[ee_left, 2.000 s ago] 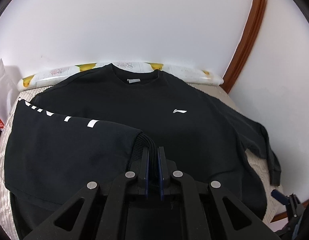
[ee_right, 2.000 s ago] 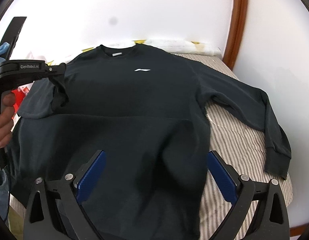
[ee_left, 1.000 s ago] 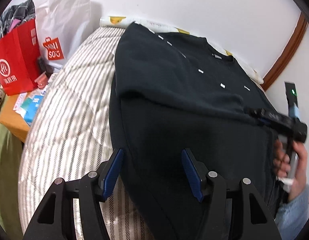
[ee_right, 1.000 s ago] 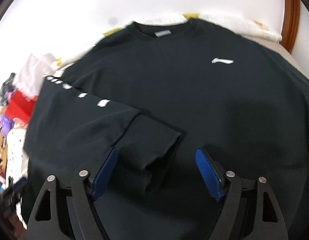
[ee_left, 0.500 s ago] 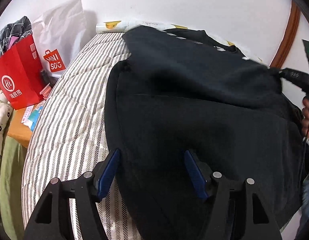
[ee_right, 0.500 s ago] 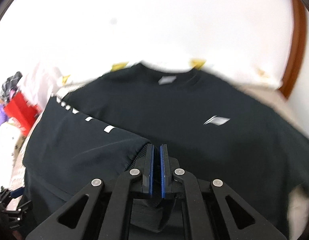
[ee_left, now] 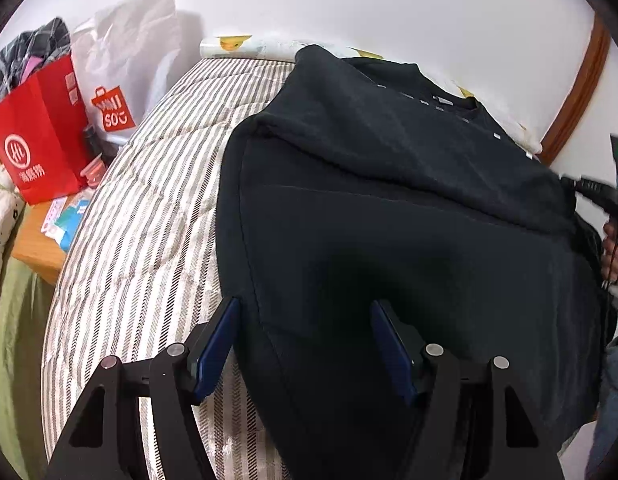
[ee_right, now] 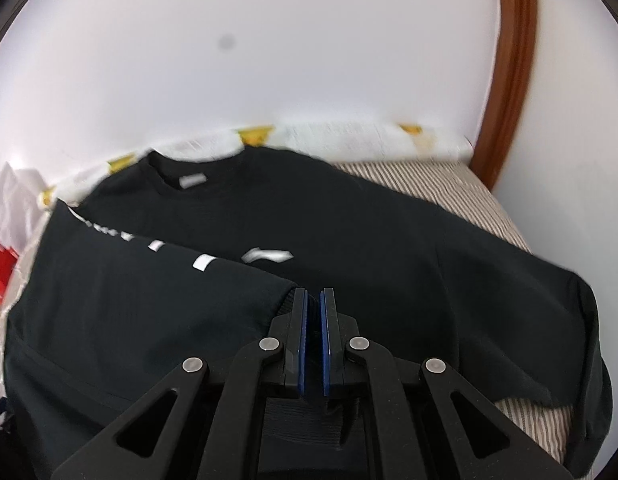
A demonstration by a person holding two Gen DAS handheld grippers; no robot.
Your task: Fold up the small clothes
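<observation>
A black sweatshirt (ee_left: 409,216) lies face up on the striped bed; it also shows in the right wrist view (ee_right: 349,232). Its left sleeve (ee_right: 121,292), with white marks, is folded across the chest. My right gripper (ee_right: 313,300) is shut on that sleeve's ribbed cuff (ee_right: 287,304), near the white chest logo (ee_right: 269,255). My left gripper (ee_left: 305,320) is open and empty, its jaws wide apart over the sweatshirt's lower left side seam. The right gripper also shows in the left wrist view (ee_left: 589,188), at the far right.
The striped mattress (ee_left: 141,224) extends left of the sweatshirt. A red paper bag (ee_left: 37,132) and a white plastic bag (ee_left: 121,80) stand beside the bed at the left. A rolled printed cloth (ee_right: 349,132) lies along the wall. A brown door frame (ee_right: 509,64) rises at the right.
My left gripper let go of the sleeve cuff and drew back to the garment's left side. My right gripper closed on that cuff and has carried it further across the chest.
</observation>
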